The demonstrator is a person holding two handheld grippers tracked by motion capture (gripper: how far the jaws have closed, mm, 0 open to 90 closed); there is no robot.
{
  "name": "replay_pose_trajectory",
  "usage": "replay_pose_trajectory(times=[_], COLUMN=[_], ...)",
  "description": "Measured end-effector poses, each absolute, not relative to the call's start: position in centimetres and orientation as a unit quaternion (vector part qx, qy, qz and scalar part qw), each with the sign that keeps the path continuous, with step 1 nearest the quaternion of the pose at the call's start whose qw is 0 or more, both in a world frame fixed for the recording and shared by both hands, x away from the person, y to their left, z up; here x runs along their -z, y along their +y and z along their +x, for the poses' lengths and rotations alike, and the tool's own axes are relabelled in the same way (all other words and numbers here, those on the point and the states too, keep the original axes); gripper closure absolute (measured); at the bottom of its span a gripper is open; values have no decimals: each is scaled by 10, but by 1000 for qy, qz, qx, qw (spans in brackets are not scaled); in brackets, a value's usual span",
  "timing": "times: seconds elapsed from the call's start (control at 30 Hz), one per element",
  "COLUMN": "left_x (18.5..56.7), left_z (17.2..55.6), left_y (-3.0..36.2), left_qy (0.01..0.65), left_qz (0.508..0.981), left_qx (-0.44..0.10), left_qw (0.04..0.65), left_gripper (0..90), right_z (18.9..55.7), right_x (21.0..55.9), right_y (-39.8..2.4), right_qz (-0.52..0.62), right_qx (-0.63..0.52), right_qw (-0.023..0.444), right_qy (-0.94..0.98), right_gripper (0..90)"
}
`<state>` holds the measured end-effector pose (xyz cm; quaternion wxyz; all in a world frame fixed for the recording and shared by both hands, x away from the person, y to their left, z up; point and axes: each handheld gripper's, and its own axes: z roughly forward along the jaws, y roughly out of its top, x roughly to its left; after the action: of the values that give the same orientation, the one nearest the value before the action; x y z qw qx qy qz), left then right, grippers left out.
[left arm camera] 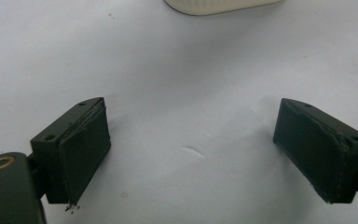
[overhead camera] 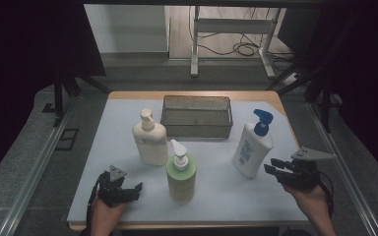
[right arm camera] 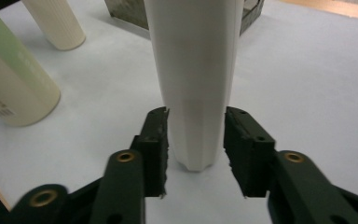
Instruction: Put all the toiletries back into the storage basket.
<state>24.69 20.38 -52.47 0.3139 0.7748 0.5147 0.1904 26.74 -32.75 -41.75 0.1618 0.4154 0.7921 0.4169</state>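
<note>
A person stands at a table covered with a pale sheet, a two-jaw gripper in each hand; three pump bottles stand upright on the sheet in front of a dark wire basket that sits toward the far edge

The cream bottle stands left of centre, just in front of the basket's left corner; the green bottle stands nearer the person, close beside the cream one; the white bottle with the blue pump stands to the right, well apart from the green one

The right gripper reaches in low toward the base of the white bottle; in the right gripper view its jaws stand parted on either side of the white bottle's body, a thin gap visible on each side, so the pads flank it without pressing it; the green bottle and the cream bottle show off to the left of that view, the basket behind

The left gripper rests low on the sheet near the front edge, left of the green bottle and apart from it; in the left gripper view its jaws are spread wide over bare sheet with nothing between them, and the base of the cream bottle lies at the top edge
</note>
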Motion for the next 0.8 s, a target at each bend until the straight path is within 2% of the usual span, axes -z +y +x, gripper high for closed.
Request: replay_pose_trajectory(times=[0.13,0.17,0.37,0.67,0.8], left_x=[525,525,525,525,525], left_z=[247,247,247,247,247], left_y=[204,204,204,204,204], left_qy=[515,515,515,515,515], left_qz=[775,775,775,775,775], left_qx=[-190,-190,-190,-190,-190], left_qw=[314,314,314,314,314], left_gripper=[103,103,103,103,103], right_z=[272,272,281,296,301], right_x=[410,410,404,402,401], right_y=[-322,-322,-312,-300,-295], right_qz=[419,419,425,422,420], right_qx=[-422,-422,-420,-424,-421], right_qw=[164,164,178,190,194], right_qy=[787,787,782,779,780], right_gripper=[433,433,307,209,197])
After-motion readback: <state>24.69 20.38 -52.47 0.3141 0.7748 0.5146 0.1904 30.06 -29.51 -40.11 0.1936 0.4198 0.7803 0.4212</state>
